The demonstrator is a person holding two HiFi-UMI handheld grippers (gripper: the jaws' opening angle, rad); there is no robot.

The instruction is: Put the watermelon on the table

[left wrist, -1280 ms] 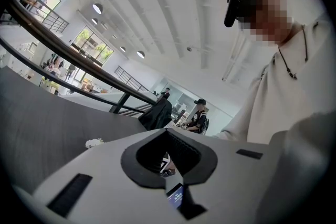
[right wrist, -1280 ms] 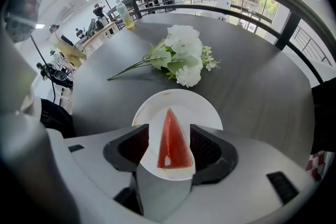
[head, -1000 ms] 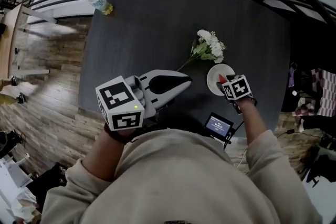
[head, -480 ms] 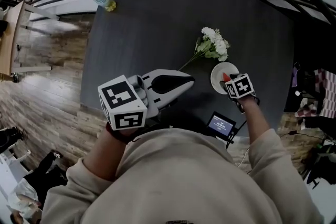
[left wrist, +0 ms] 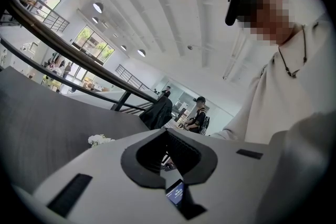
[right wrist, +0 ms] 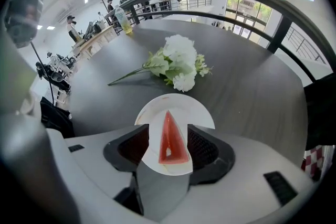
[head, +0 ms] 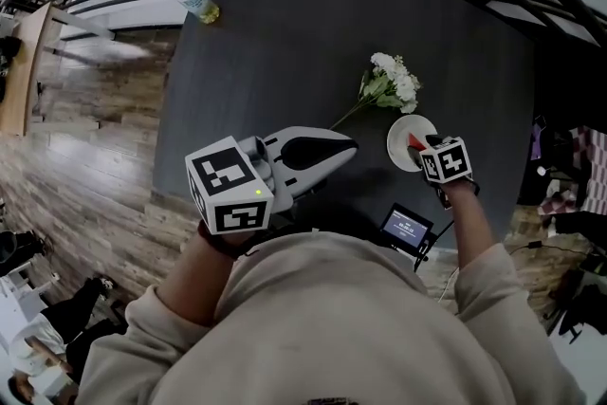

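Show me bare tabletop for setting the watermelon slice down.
Free: the stretch between the water bottle and the flowers, and the far right corner past the flowers. Crowded: the near edge around the plate, right tool and small screen.

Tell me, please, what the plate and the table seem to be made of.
Plate: white, smooth and faintly glossy, so likely glazed ceramic, though plastic is possible. Table: dark grey, matte, with fine straight streaks, likely wood veneer or laminate.

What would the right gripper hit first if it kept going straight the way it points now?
Most likely the watermelon slice on the white plate: the right gripper has its jaws open on either side of it. How much depth remains is unclear.
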